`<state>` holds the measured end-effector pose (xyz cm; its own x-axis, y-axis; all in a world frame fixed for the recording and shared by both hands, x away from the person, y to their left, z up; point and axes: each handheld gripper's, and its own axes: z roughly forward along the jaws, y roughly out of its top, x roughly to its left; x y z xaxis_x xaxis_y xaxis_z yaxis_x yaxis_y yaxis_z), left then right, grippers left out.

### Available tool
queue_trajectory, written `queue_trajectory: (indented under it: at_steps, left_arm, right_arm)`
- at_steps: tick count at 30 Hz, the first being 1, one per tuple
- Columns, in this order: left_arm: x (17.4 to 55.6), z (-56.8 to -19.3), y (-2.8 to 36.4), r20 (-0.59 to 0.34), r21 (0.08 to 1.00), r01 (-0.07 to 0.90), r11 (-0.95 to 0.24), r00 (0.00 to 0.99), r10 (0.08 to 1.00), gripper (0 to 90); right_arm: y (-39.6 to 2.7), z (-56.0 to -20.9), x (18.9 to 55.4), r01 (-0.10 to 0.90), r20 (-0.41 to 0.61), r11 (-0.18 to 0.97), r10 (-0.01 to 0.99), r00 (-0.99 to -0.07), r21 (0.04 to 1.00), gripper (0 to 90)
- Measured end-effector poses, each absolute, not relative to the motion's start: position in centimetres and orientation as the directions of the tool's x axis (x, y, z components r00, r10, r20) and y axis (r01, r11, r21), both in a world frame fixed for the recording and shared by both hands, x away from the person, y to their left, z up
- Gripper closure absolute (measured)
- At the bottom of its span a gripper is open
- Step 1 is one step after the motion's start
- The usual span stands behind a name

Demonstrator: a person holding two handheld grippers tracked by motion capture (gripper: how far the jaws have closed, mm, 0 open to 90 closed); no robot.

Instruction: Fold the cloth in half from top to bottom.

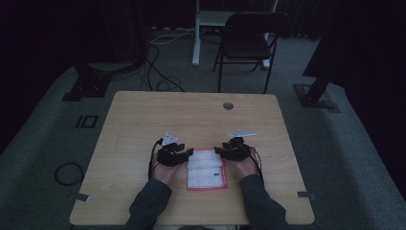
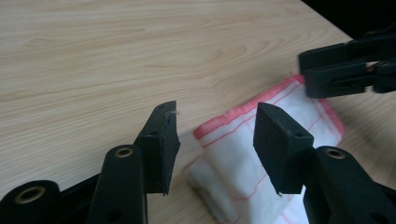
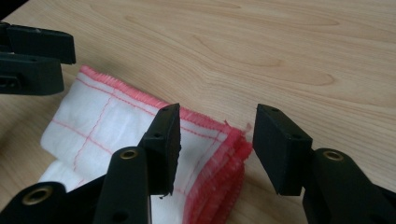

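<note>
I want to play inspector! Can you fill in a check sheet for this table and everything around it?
Surface: wooden table, bare apart from a round grommet near the far edge.
Job's things: folded white cloth with red edging and red grid lines, lying flat at the near middle.
Clutter: nothing seen.
Grippers: left gripper open, fingers over the cloth's left end; right gripper open, fingers astride the cloth's far right corner; neither presses on it.
Cables: a black cable trails from the left gripper; loose cables and a coil on the floor.
Surroundings: dark room, grey carpet, black folding chair behind the table.
</note>
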<state>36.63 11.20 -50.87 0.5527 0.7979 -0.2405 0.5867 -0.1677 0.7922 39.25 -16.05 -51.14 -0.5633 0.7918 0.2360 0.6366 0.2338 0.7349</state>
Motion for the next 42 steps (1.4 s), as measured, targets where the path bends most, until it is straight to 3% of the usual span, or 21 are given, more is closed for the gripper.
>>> queue_trajectory:
  at_steps: [6,12,17,18,19,20,24,29,42]
  left_arm:
    - [37.9,-51.8,11.0,-0.305,0.758,0.638,-0.138,0.533,0.789,46.0]
    - [38.2,-52.5,10.7,-0.325,0.726,0.670,-0.156,0.534,0.781,46.2]
    - [38.0,-52.4,10.5,-0.312,0.722,0.670,-0.175,0.540,0.781,60.3]
    - [37.8,-52.2,10.4,-0.305,0.725,0.665,-0.179,0.544,0.782,66.3]
    - [37.8,-52.2,10.4,-0.305,0.725,0.665,-0.179,0.544,0.782,69.9]
    - [37.5,-51.9,10.3,-0.294,0.733,0.655,-0.185,0.549,0.782,74.5]
    - [37.0,-51.3,10.1,-0.279,0.744,0.640,-0.194,0.561,0.779,83.6]
    - [36.3,-50.8,10.0,-0.270,0.760,0.621,-0.195,0.574,0.773,85.3]
    - [33.8,-50.6,10.8,-0.277,0.786,0.591,-0.183,0.601,0.749,85.2]
  right_arm:
    - [-15.7,-51.6,40.0,0.661,0.246,0.243,0.795,-0.555,0.710,47.3]
    - [-16.1,-52.0,40.1,0.694,0.298,0.216,0.787,-0.540,0.687,49.5]
    - [-16.3,-52.3,39.8,0.701,0.327,0.206,0.771,-0.546,0.683,56.2]
    - [-16.4,-52.3,39.6,0.697,0.337,0.205,0.760,-0.556,0.687,64.7]
    - [-16.4,-52.3,39.6,0.697,0.337,0.205,0.760,-0.556,0.687,64.7]
    - [-16.4,-52.1,39.4,0.682,0.322,0.218,0.756,-0.571,0.698,72.6]
    - [-16.4,-51.5,38.8,0.650,0.291,0.233,0.751,-0.593,0.723,80.3]
    - [-16.3,-50.9,38.0,0.615,0.240,0.266,0.752,-0.615,0.742,82.0]
    - [-17.0,-50.5,35.7,0.581,0.242,0.257,0.726,-0.643,0.772,82.2]
